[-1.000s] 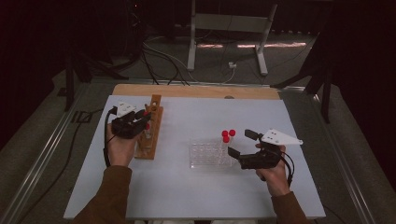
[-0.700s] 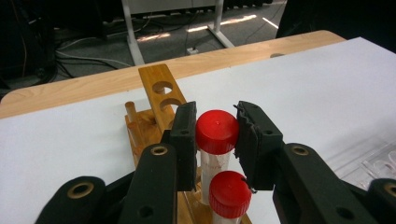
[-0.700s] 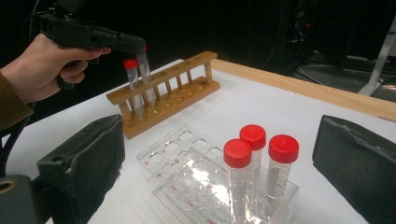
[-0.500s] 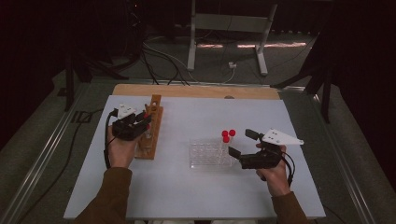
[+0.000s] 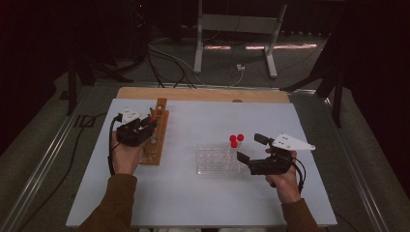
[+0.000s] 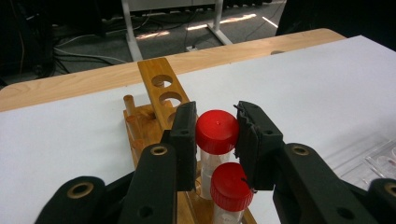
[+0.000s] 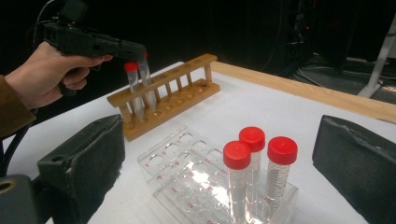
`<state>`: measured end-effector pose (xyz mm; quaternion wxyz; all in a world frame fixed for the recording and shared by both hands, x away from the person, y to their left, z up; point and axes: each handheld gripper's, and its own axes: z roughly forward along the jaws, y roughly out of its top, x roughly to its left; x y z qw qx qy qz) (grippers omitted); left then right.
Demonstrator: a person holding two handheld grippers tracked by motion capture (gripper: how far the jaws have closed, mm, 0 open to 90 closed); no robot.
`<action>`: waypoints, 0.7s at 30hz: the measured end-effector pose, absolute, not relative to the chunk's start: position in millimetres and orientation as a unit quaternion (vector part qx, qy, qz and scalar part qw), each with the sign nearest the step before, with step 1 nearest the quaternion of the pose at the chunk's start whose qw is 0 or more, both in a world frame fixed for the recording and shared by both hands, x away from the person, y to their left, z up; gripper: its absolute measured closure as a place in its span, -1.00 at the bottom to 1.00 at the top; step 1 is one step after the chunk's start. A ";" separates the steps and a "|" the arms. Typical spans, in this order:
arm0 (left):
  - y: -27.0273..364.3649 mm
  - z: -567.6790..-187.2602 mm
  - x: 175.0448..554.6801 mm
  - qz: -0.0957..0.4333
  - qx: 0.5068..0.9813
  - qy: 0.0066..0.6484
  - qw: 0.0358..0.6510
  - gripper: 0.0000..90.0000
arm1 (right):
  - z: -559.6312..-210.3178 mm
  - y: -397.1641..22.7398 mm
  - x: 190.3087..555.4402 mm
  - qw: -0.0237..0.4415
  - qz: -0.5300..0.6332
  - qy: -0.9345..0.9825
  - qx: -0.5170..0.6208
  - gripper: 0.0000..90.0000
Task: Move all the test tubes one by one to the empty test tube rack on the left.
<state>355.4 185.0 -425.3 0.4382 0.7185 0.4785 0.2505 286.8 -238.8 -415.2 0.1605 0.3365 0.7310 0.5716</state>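
A wooden tube rack [image 5: 155, 137] stands at the table's left with two red-capped tubes in it. My left gripper [image 5: 147, 126] is over it. In the left gripper view the left gripper [image 6: 215, 122] is shut on the cap of the farther tube [image 6: 217, 131], which stands upright in the rack [image 6: 156, 79]. The nearer tube [image 6: 230, 187] stands just below it. My right gripper [image 5: 247, 147] is open beside a clear plastic rack [image 5: 212, 158] that holds three red-capped tubes [image 5: 235, 140]. In the right gripper view those tubes [image 7: 252, 140] stand between its wide jaws, untouched.
A light wooden board [image 5: 203, 94] runs along the table's far edge. A metal stand [image 5: 232, 29] and cables lie on the floor beyond. The clear rack [image 7: 187, 172] has several empty wells toward the wooden rack [image 7: 173, 93].
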 end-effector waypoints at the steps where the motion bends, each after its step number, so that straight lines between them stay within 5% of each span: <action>1: 185.1 -426.1 355.3 0.250 0.719 0.479 0.438 0.56 | -415.1 -238.8 286.8 0.161 0.572 0.731 0.337 -0.96; 13: 190.1 -428.1 353.7 0.243 0.713 0.483 0.447 0.49 | -415.6 -238.6 287.1 0.161 0.571 0.731 0.337 -0.96; 21: 191.7 -423.6 347.2 0.234 0.698 0.480 0.477 0.08 | -419.4 -242.5 290.4 0.165 0.568 0.728 0.347 -0.96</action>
